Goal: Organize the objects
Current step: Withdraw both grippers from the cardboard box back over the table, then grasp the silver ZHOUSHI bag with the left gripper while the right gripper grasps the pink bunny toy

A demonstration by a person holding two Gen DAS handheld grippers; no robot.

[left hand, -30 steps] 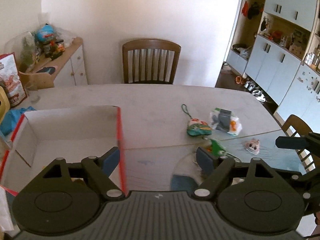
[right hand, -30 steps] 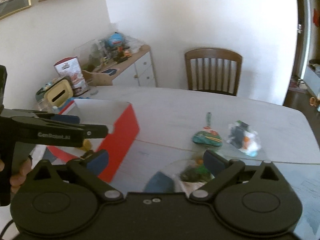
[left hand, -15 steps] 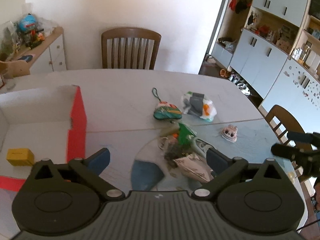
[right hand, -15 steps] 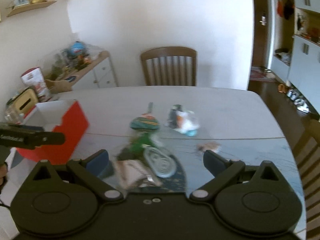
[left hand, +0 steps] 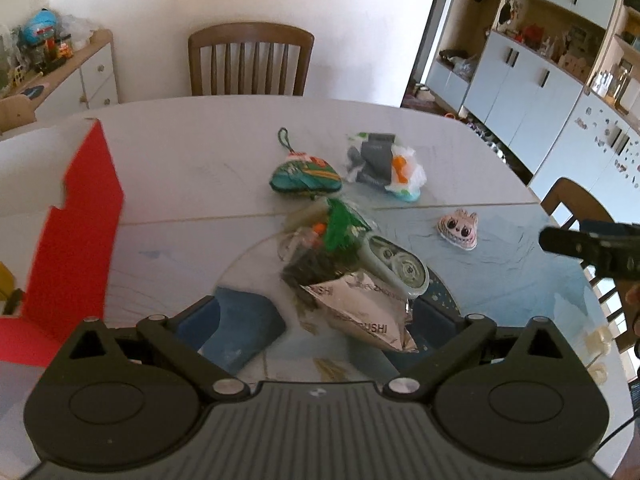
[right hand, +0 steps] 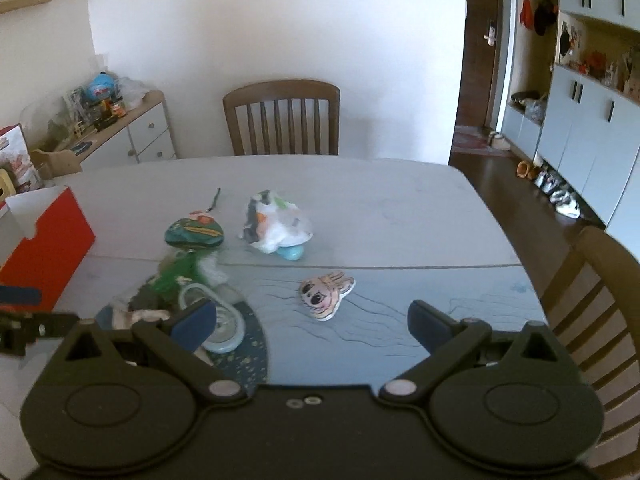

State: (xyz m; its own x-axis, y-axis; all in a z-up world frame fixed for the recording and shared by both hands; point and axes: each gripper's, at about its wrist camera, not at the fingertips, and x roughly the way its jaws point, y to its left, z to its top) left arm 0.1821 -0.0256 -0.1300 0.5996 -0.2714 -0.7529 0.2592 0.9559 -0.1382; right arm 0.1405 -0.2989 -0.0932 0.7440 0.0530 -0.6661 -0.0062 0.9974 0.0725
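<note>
My left gripper (left hand: 316, 320) is open wide over a pile of objects on the table. A silver foil packet (left hand: 360, 312) lies between its fingers, with a green packet (left hand: 344, 228) and a round pale-green case (left hand: 396, 264) just beyond. Farther off lie a teal pouch (left hand: 306, 178), a white plastic bag (left hand: 384, 164) and a pink face toy (left hand: 458, 228). My right gripper (right hand: 314, 322) is open and holds nothing. The pink face toy (right hand: 326, 292) lies on the table just ahead, between its fingers. The teal pouch (right hand: 194, 234) and the bag (right hand: 276, 226) lie beyond it.
A red and white cardboard box (left hand: 80, 220) stands open at the table's left. A wooden chair (right hand: 280, 118) stands at the far side, another chair (right hand: 592, 300) at the right edge. A cluttered sideboard (right hand: 120, 132) and blue cabinets (left hand: 540, 80) line the walls.
Both grippers have swung right and lower, away from the box. The left jaws have widened and now straddle the foil packet. The right gripper now faces the pink toy.
</note>
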